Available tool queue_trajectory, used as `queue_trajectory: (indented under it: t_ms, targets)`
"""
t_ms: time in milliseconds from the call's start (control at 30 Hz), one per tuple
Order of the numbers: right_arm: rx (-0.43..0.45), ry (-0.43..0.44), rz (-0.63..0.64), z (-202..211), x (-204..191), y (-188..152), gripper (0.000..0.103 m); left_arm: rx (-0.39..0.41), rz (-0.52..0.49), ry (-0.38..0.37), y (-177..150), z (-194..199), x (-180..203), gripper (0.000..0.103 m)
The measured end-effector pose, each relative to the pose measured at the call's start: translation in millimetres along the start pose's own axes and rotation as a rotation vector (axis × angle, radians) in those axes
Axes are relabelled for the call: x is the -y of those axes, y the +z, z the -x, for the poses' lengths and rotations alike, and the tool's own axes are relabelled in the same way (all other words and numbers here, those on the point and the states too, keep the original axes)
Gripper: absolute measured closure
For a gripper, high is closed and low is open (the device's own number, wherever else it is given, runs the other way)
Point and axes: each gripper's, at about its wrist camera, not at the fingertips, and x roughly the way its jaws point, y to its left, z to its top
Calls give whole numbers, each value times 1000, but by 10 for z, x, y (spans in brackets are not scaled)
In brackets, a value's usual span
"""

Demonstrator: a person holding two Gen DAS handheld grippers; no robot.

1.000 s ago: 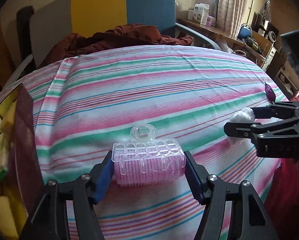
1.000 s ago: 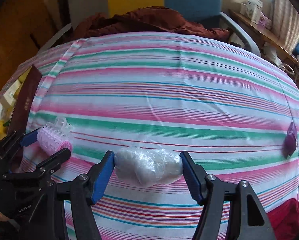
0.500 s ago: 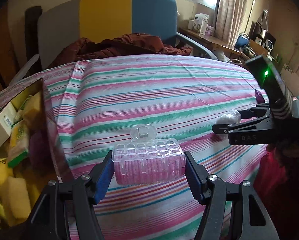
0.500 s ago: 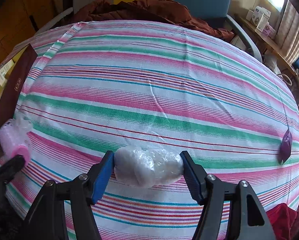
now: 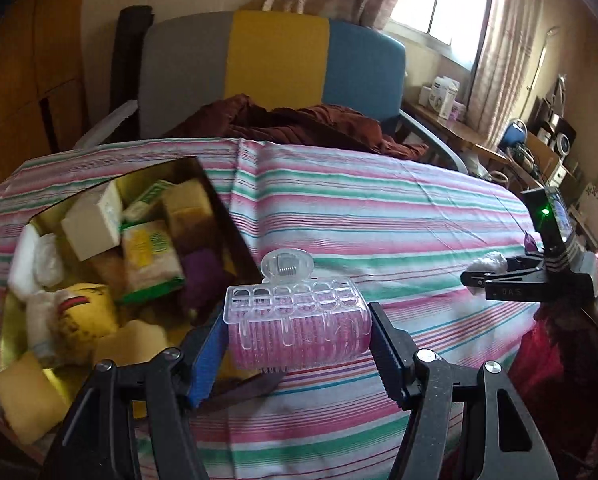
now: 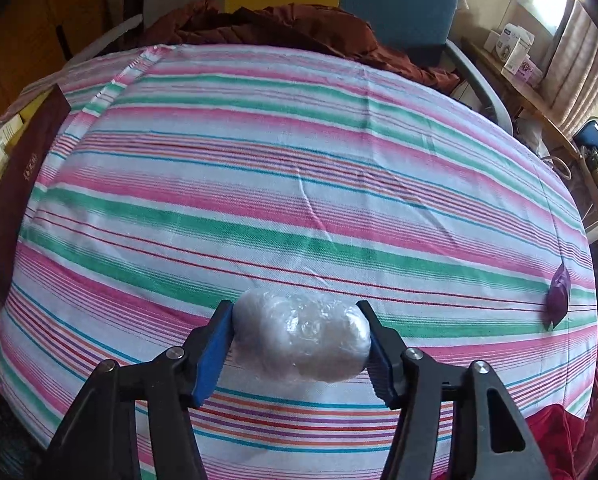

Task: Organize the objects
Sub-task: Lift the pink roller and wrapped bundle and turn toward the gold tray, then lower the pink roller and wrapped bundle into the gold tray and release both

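Left wrist view: my left gripper is clamped end-to-end on the roller, mid-frame low. It's a pink hair curler w/ a clear plastic clip over it. I'd judge it very light, hollow, shell stiff but brittle, so gentle squeeze only; ends are the right hold, the clip tab up top would snap or slip. Box at frame left, lid off, already full of sponges & packets. Right gripper shows at right edge.

Right wrist view: my right gripper jaws are closing on the bundle, lower centre, on the striped cloth. Pads touch both ends. White wad in plastic wrap: prob. soft, squashy, film slick, so grip across the middle bulk, firm. Purple bit lies at right edge.
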Motion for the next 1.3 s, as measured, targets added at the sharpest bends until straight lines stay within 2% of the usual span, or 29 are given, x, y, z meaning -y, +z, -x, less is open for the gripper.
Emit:
queue_trajectory:
  t_ms: [100,400,567,733,1067,1300]
  targets:
    - [38,51,-10,160,-155,8,42,24,32,15,18,133,-175,36]
    - [176,231,60,694,-1154,98,42,75,122,33,-80,500,-657,36]
    - [205,328,103,857,-1697,105,42,104,186,71,-118,696,-1006,36]
    - [210,386,168,915,-2159,104,42,143,268,130,-134,897,-1420,36]
    - [197,403,265,847,-2609,115,42,240,402,275,-141,1347,-2205,36]
    - [179,388,274,735,-2673,156,42,229,417,257,-140,1263,-2260,36]
